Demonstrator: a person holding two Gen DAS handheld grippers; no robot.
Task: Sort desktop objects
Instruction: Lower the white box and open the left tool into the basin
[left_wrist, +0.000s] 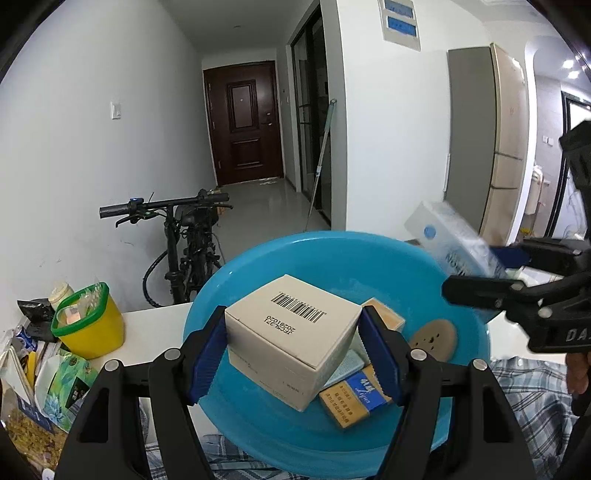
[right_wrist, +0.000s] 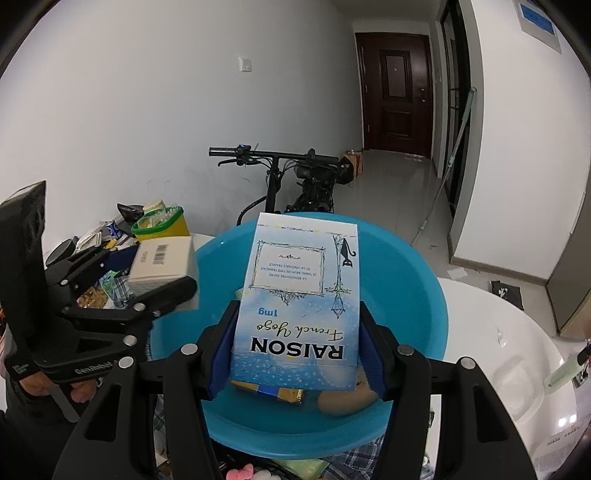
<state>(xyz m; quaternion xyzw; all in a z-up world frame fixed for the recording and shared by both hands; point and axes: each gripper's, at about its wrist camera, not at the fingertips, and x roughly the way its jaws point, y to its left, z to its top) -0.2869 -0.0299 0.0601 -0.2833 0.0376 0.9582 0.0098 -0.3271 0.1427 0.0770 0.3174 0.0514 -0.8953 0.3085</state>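
Clamped between my left gripper (left_wrist: 293, 354) pads: beige box (left_wrist: 291, 332), above the blue basin (left_wrist: 369, 254) near its left rim. Right gripper (right_wrist: 295, 347) grips the blue carton (right_wrist: 299, 295) over basin centre. Risk: both releasing together, carton glances off box and tips over the rim.

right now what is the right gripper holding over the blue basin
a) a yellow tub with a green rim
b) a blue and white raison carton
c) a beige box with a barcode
b: the right gripper has its pads clamped on the blue and white Raison carton above the blue basin.
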